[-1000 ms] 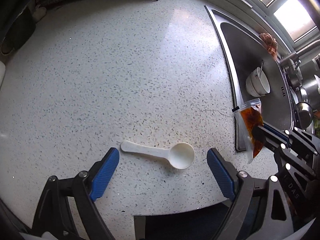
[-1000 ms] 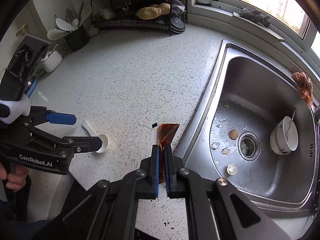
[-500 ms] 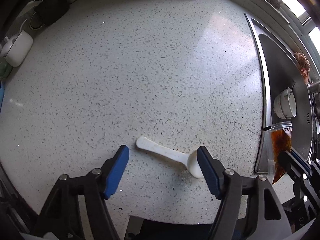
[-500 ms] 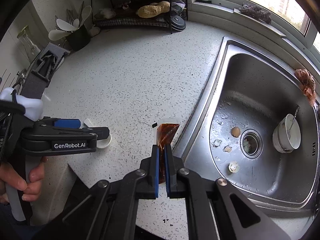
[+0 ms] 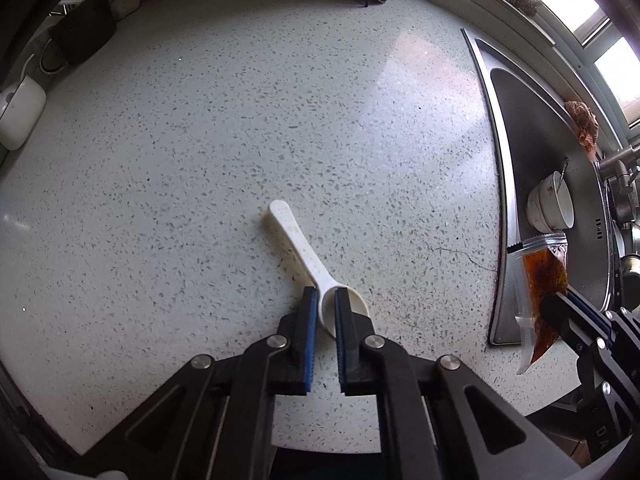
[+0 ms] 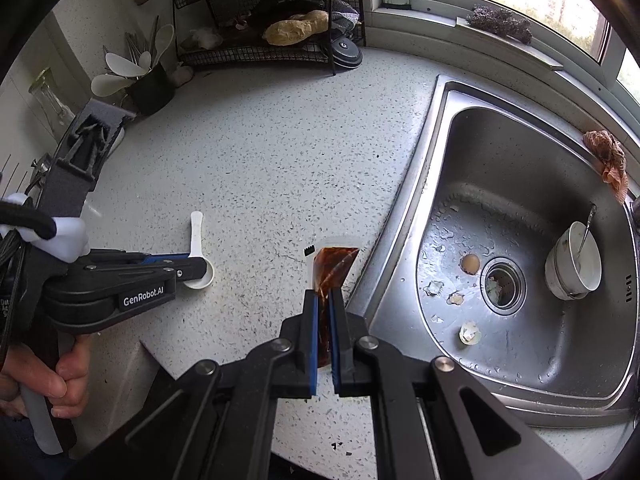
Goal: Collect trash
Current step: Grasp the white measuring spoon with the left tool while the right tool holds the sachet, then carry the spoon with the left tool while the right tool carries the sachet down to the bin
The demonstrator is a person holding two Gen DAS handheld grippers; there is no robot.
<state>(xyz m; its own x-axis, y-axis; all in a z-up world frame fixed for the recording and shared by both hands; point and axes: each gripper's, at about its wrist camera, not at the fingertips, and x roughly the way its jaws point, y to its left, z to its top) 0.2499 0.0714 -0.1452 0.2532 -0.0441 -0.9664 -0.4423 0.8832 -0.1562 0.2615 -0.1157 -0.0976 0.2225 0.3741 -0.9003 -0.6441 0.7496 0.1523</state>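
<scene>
Grippers each clamped on one piece of trash above speckled counter (image 5: 280, 120).
Left gripper (image 5: 326, 308), jaws just closed, pinches white plastic spoon (image 5: 304, 256) by its bowl, handle toward eleven o'clock; right gripper (image 6: 324, 320) grips sauce packet (image 6: 332, 270). Next probably: lift spoon, carry both to bin.

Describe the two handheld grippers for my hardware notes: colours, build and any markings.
Both are matte black, with angular linkage arms joined by silver round rivets and narrow blue ribbed pads lining the fingers. The left gripper carries white "GenRobot.AI" lettering on its side, seen from the right wrist view, plus a grey strap, a white part and black cables at its rear. The right gripper has the same build.
</scene>
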